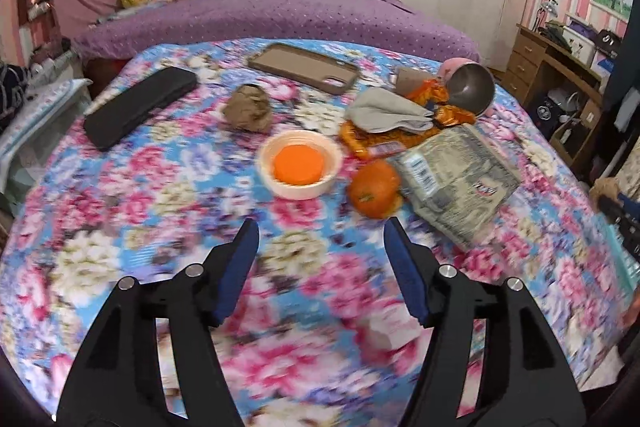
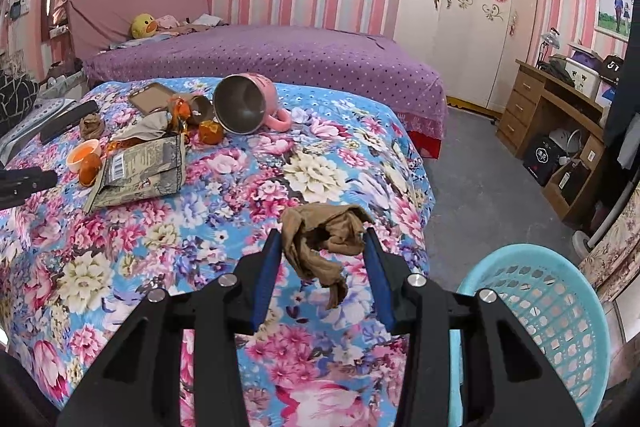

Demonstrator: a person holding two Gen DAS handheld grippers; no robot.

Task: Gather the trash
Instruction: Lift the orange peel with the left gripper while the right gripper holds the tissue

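In the left wrist view my left gripper [image 1: 321, 223] is open over the flowered bedspread [image 1: 120, 207], nothing between its fingers. Just ahead of it lie a white cup with an orange lid [image 1: 300, 163], an orange peel [image 1: 374, 189], a grey snack packet [image 1: 456, 179], an orange wrapper [image 1: 360, 143], a grey cloth [image 1: 390, 115] and a crumpled brown wad [image 1: 248, 107]. In the right wrist view my right gripper [image 2: 322, 233] is shut on a limp brown stocking [image 2: 320, 251], held above the bed's near corner. A light blue basket [image 2: 560, 307] stands on the floor to its right.
A pink steel-lined mug [image 2: 248, 103] lies on its side beside a cardboard tube [image 1: 412, 79]. A brown phone case [image 1: 304, 67] and a black case [image 1: 140, 105] lie farther back. A purple bed [image 2: 280, 55], wardrobe [image 2: 460, 27] and wooden desk [image 2: 552, 115] stand beyond.
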